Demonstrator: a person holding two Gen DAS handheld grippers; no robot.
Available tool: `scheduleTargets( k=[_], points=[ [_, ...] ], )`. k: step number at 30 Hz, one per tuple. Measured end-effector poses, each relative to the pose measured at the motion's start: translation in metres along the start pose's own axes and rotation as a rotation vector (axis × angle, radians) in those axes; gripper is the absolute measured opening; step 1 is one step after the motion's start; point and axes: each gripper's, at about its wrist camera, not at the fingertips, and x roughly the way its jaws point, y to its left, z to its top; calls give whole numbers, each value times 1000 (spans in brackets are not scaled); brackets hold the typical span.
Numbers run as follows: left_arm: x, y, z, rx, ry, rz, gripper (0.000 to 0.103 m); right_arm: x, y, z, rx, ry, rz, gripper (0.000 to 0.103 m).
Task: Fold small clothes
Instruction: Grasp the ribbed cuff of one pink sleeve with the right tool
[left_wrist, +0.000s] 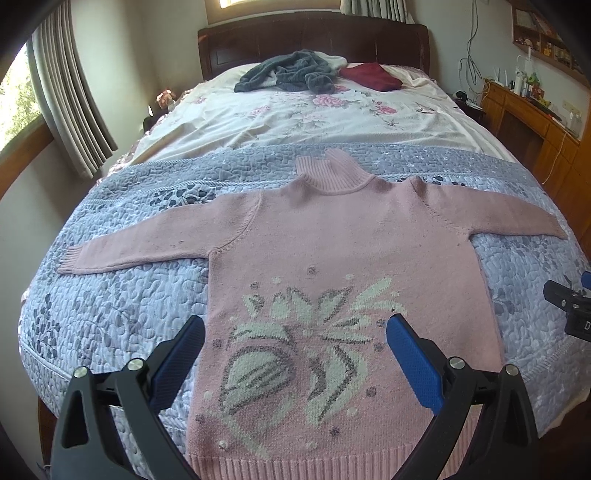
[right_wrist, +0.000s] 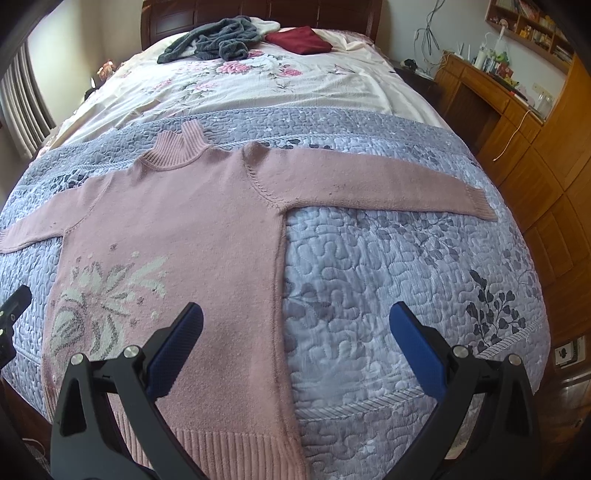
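Left gripper (left_wrist: 295, 325): jaws spread wide, holding nothing, poised above the sweater's lower front with its patterned panel between the blue pads.
Right gripper (right_wrist: 295, 325): jaws likewise wide apart and empty, straddling the sweater's right side seam, one pad over the knit and the other over the quilt.
Pink sweater (left_wrist: 332, 236): lies flat and face up on the quilt at the near end of the bed, hem toward the grippers, ribbed collar pointing away, both sleeves stretched straight out to the sides.
Grey-blue quilt (right_wrist: 388, 280): directly under the sweater, covering the foot of the bed.
Floral sheet (left_wrist: 295, 114): beyond the sweater's collar.
Grey garment (left_wrist: 288, 72): crumpled, well beyond the sweater, near the headboard.
Dark red garment (left_wrist: 371, 75): just beside the grey one, equally far from the sweater.
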Motion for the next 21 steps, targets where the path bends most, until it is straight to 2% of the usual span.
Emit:
scheduleTargets(
  k=[4, 7, 9, 11, 16, 18, 21],
  points=[
    [24, -24, 25, -1, -24, -36, 99, 28, -72, 28, 110, 25, 5, 100],
    [49, -51, 51, 24, -14, -35, 99, 57, -136, 53, 183, 35, -57, 100],
    [64, -69, 66, 41, -22, -30, 99, 85, -181, 69, 224, 71, -107, 100],
    [79, -87, 80, 47, -32, -31, 99, 115, -228, 81, 272, 103, -121, 100],
    [119, -122, 110, 30, -27, -48, 99, 193, -333, 98, 444, 226, -100, 100],
    [134, -132, 118, 23, -19, -55, 99, 217, -359, 99, 498, 266, -80, 99],
    [152, -142, 125, 21, -13, -57, 99, 240, -384, 100, 562, 276, -43, 99]
  ],
)
